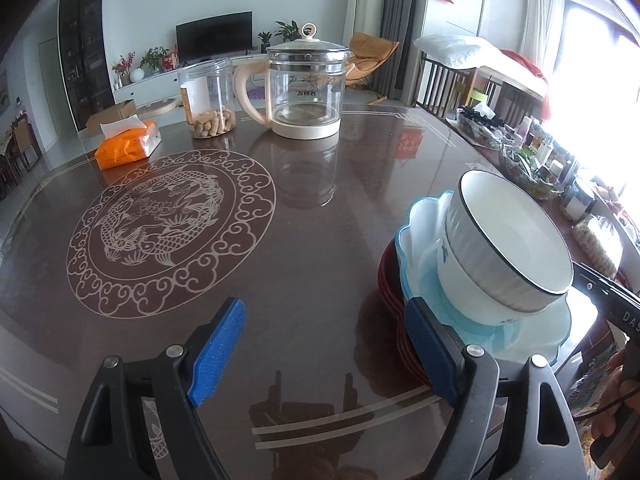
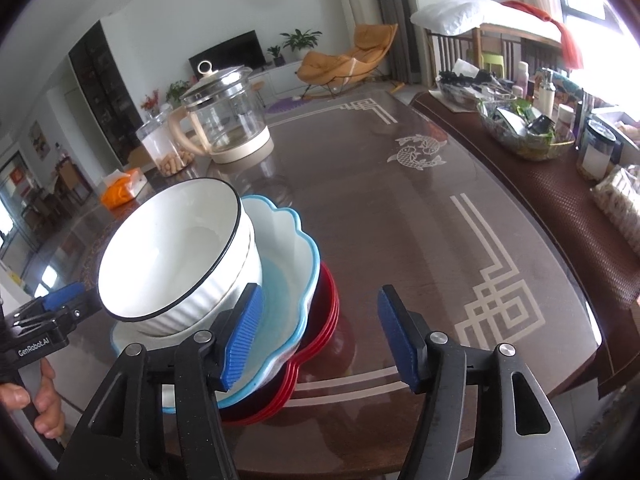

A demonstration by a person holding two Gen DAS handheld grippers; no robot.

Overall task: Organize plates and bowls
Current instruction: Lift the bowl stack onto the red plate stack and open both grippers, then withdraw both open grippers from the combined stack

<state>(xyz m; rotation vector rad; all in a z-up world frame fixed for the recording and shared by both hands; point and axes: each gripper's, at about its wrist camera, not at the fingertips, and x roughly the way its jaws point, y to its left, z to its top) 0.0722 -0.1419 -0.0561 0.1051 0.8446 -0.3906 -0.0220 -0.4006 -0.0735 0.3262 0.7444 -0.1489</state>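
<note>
Left tool (image 1: 326,354) apart, right tool (image 2: 320,338) apart, white bowl (image 2: 176,256) stacked on plates (image 2: 296,248).

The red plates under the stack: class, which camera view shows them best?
The right wrist view: the red plates show several stacked rims along one whole side beneath the blue plates. The left wrist view shows only a narrow dark-red sliver.

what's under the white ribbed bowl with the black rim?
The white ribbed bowl sits in scalloped blue-rimmed plates, stacked on red scalloped plates. A second white bowl seems nested beneath; the plate centres are covered.
</note>
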